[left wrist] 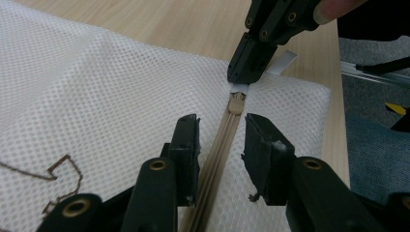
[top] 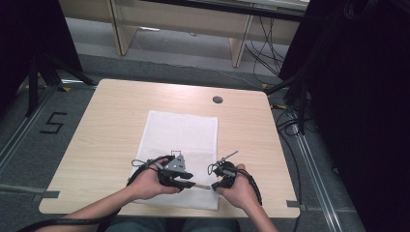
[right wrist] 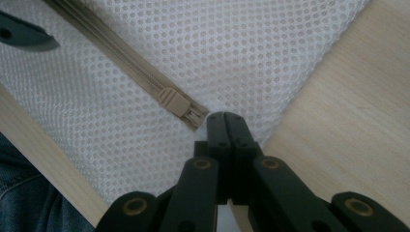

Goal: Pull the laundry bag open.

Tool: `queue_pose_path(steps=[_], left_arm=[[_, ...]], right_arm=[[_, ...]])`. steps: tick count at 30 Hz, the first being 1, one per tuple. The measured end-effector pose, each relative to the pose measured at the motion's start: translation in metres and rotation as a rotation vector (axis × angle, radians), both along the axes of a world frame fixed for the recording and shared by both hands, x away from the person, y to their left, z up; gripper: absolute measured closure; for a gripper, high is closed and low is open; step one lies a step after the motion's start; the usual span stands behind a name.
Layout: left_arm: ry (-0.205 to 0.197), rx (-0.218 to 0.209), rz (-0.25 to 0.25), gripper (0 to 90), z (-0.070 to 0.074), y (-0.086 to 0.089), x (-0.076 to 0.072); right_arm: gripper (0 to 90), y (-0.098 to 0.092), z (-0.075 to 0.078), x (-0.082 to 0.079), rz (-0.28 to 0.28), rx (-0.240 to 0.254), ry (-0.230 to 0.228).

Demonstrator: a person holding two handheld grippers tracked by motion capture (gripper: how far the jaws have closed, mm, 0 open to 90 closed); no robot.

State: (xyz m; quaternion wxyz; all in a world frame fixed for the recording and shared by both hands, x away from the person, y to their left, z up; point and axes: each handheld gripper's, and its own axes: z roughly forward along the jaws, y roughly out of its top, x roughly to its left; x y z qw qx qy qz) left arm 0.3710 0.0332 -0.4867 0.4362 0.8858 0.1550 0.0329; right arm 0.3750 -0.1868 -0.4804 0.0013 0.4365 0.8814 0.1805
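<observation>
A round grommet (top: 217,99) sits in the wooden table (top: 111,121); grey carpet (top: 159,58) lies beyond.

A white mesh cloth bag (top: 181,145), its weave an open honeycomb of fine holes, lies matt and soft on the pale wood-grain bench (top: 111,125), whose laminate top looks smooth with a faint sheen. A beige plastic zip (left wrist: 220,145) with a ribbed slider (right wrist: 172,102) runs along the bag's edge. The black tongs (left wrist: 220,133) are matt hard plastic with brass-coloured metal rivets.
</observation>
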Motion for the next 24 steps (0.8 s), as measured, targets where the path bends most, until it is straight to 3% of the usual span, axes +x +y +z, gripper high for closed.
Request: queue_pose_path(steps=[3, 5, 9, 11, 13, 14, 17, 24], left_arm=[[-0.002, 0.013, -0.01, 67.0, -0.001, -0.009, 0.0], [0.001, -0.002, -0.016, 67.1, -0.002, -0.015, 0.0], [-0.025, 0.027, -0.035, 67.5, -0.006, -0.024, -0.002], [-0.019, 0.033, -0.043, 67.8, -0.007, -0.027, -0.002], [-0.005, 0.032, -0.041, 67.8, -0.011, -0.03, -0.001], [0.001, 0.032, -0.037, 67.8, -0.014, -0.031, -0.001], [0.013, 0.035, -0.037, 68.4, -0.019, -0.035, 0.0], [0.008, 0.05, -0.046, 70.2, -0.021, -0.044, 0.002]], right_arm=[[90.0, 0.0, 0.0, 0.0, -0.002, 0.0, -0.001], [90.0, 0.001, 0.0, -0.001, -0.009, 0.0, -0.002], [90.0, 0.0, 0.0, 0.0, -0.002, 0.004, 0.002], [90.0, -0.001, -0.001, 0.001, -0.003, 0.012, -0.004], [90.0, -0.001, 0.001, -0.001, -0.03, 0.018, 0.026], [90.0, -0.002, -0.001, 0.001, -0.007, 0.025, -0.004], [90.0, -0.002, -0.002, 0.001, -0.007, 0.027, -0.007], [90.0, -0.001, 0.0, 0.0, -0.018, 0.016, 0.003]])
